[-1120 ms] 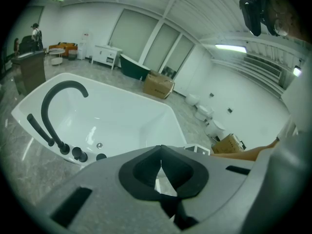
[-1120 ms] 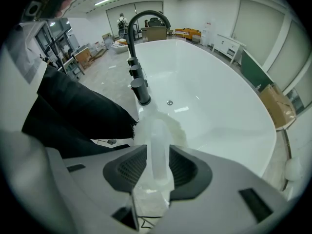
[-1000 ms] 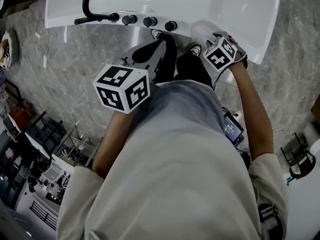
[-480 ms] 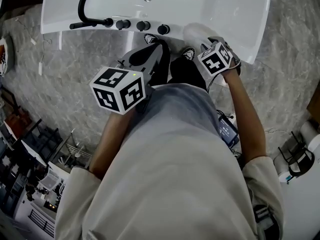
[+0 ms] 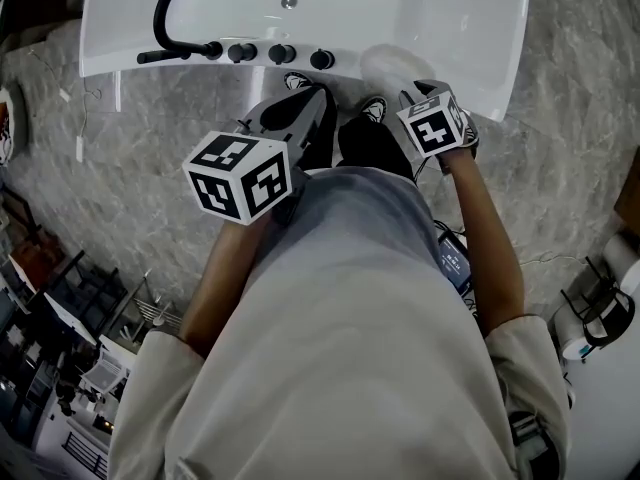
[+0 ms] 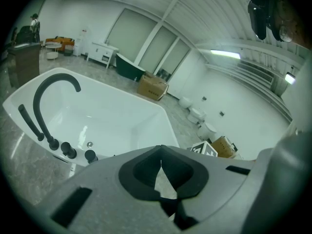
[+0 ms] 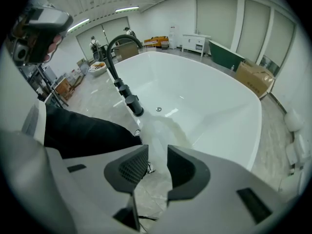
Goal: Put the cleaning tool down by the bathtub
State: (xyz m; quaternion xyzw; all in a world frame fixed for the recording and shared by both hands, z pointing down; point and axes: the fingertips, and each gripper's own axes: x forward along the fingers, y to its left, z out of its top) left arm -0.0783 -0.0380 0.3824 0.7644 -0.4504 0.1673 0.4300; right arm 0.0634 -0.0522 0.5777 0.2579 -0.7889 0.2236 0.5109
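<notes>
White and glossy, the long bathtub (image 5: 450,18) (image 6: 112,116) (image 7: 209,106) sits on a grey marble-patterned floor (image 5: 150,138). A person in a light grey shirt (image 5: 340,318) stands right against its near rim. On that rim rises a black arched tap (image 5: 158,18) (image 6: 53,77) (image 7: 113,62), with three round black knobs (image 5: 282,54) in a row next to it.

The pale, whitish, rounded cleaning tool (image 5: 383,65) (image 7: 161,128) lies on the bathtub's near rim, just past the last knob on the side away from the tap. It is too blurred to say what sort of tool it is.

The right gripper (image 5: 405,90) (image 7: 158,165) hangs just above that same stretch of rim, pointing steeply down. Its jaws are spread, though they have just been closing a little. The ribbed dark pads (image 7: 130,167) press on nothing, and the tool shows through the gap, just beyond the tips.

The left gripper (image 5: 310,103) (image 6: 161,165) is held off the bathtub's near side, over the floor in front of the knobs. Its dark pads are pressed together at the tips with nothing between them.
</notes>
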